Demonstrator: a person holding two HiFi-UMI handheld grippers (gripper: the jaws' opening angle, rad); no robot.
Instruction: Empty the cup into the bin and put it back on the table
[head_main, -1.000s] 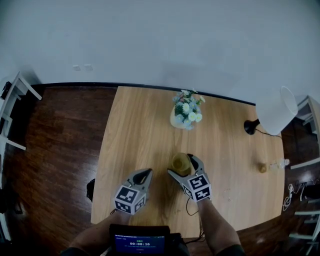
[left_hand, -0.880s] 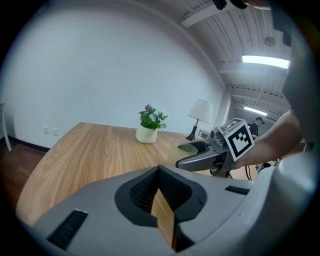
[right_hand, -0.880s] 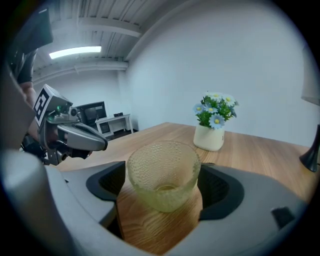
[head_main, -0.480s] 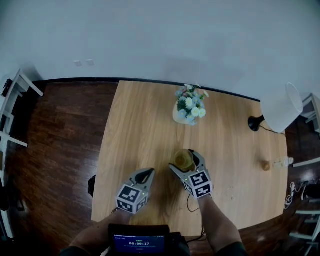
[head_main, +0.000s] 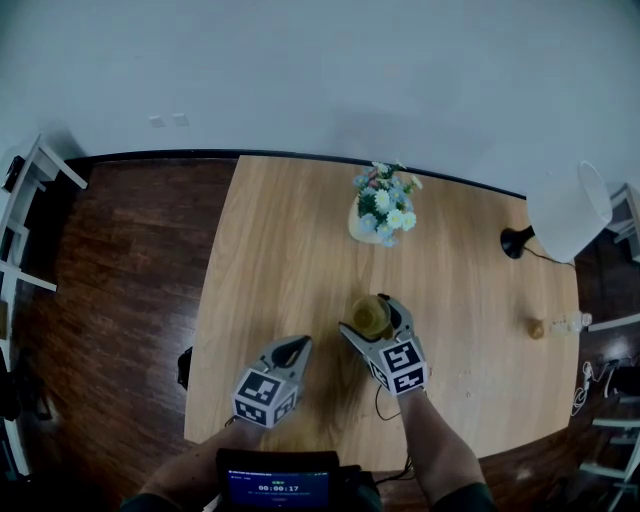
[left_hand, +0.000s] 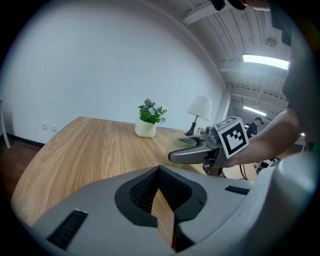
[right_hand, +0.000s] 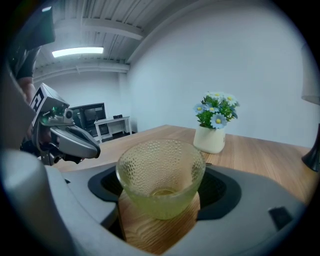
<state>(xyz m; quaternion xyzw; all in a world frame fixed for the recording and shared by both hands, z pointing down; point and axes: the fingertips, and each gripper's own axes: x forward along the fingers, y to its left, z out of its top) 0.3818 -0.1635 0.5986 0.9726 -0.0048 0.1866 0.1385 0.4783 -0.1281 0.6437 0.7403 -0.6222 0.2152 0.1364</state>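
Observation:
A dimpled yellow-green glass cup (head_main: 370, 316) stands on the wooden table (head_main: 270, 250), with something small and pale at its bottom (right_hand: 160, 192). My right gripper (head_main: 370, 318) reaches round it, one jaw on each side. Those jaws have just been closing, and in the right gripper view the cup (right_hand: 160, 175) fills the gap and touches both pads. My left gripper (head_main: 297, 346) hovers to the left of the cup, jaw tips together, holding nothing. The left gripper view shows the right gripper (left_hand: 192, 155) with the cup (left_hand: 182, 142) in it.
A white pot of flowers (head_main: 380, 215) stands further back on the table. A white lamp (head_main: 565, 215) and a small brown object (head_main: 537, 327) are at the right. A dark object (head_main: 183, 368) sits on the floor by the table's left edge. White shelving (head_main: 25, 230) stands far left.
The right gripper's jaws have drawn in slightly against the cup. Both hands stay where they were; only the head view has shifted a little.

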